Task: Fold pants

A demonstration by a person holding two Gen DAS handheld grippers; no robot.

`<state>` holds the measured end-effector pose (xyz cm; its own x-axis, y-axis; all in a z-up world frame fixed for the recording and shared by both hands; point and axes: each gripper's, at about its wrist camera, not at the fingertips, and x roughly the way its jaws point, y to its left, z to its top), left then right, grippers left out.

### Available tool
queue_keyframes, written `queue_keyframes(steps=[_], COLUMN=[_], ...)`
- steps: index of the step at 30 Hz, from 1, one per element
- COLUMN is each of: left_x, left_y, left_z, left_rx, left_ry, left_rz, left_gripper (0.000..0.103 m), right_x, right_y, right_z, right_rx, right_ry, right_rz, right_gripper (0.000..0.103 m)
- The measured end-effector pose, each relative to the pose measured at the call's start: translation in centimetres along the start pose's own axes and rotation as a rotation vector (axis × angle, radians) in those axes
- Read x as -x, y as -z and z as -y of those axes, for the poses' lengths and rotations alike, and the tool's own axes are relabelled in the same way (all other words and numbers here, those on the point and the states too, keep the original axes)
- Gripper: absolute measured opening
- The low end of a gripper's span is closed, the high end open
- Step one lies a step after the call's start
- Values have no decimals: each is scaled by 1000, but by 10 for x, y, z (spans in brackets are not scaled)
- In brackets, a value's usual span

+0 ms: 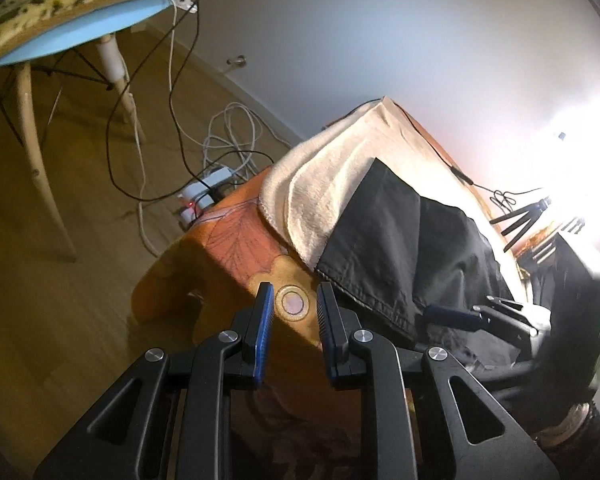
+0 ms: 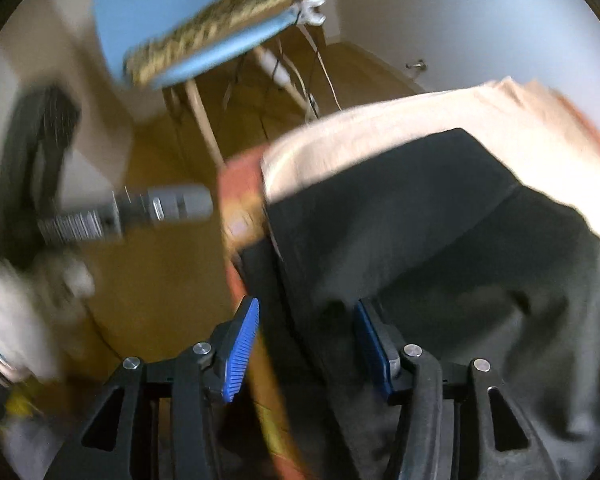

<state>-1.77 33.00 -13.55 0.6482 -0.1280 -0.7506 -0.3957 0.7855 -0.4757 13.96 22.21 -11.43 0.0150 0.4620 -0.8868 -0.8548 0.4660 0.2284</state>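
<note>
Your left gripper hangs spread and empty off the worktop corner; your right gripper, also spread, straddles the pants edge, likely readying a pinch.

left tongs; right tongs | black linkages; blue ribbed pads (silver screws)

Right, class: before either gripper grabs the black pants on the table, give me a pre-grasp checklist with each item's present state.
1. Left gripper open: ok.
2. Right gripper open: ok.
3. Left gripper on pants: not ok; it sits over the orange tablecloth, beside the hem.
4. Right gripper astride the pants' edge: cannot tell, view blurred.
5. Pants flat on cream towel: not ok, bunched at the near side.
</note>
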Motion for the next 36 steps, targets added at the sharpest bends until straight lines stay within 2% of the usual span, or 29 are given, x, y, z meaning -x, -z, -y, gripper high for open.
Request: queue_keyframes(steps=[3,6,8,9,12,14,18,20,21,22,24,26,29,33,35,36], left_x=[-6,-8,-8,-8,-12,-14,-17,-20,-21,-22,-22,-22,-21,-21,-19,-18], left_y=[-3,-5,-5,-5,-3,-2,-1,0,0,1,0,0,1,1,1,0], left_z=[3,6,9,10,13,14,15,16,16,16,17,17,17,15,15,14], left_rx=[-5,-11,-19,-24,-38,-37,-43,-48,-53,-55,-58,-60,-56,-50,-48,-42], left_ry=[6,10,14,14,11,9,6,3,-2,-5,-6,-6,-6,3,5,9], left_rz=[-14,-16,-22,-25,-38,-46,-56,-63,-68,-70,-70,-69,-69,-72,-69,-65], left_gripper=[20,20,20,20,20,20,20,20,20,20,20,20,20,22,37,37], right_x=[-3,1,4,5,11,11,3,2,2,2,1,5,14,26,32,34], right_y=[13,18,17,17,15,18,22,21,21,19,16,14,12,10,12,13], right_z=[-11,-12,-8,-6,-2,-6,-12,-11,-10,-9,-5,1,7,21,27,28], right_rx=[97,119,117,109,89,128,192,195,194,192,180,141,111,31,-2,-6], right_ry=[90,116,133,132,107,128,207,210,203,192,182,124,116,54,13,-7], right_rz=[-27,-31,-33,-34,-18,-33,-61,-67,-69,-74,-73,-66,-36,-18,-13,-14], right_gripper=[52,49,38,38,41,55,54,53,50,36,28,11,4,2,2,2])
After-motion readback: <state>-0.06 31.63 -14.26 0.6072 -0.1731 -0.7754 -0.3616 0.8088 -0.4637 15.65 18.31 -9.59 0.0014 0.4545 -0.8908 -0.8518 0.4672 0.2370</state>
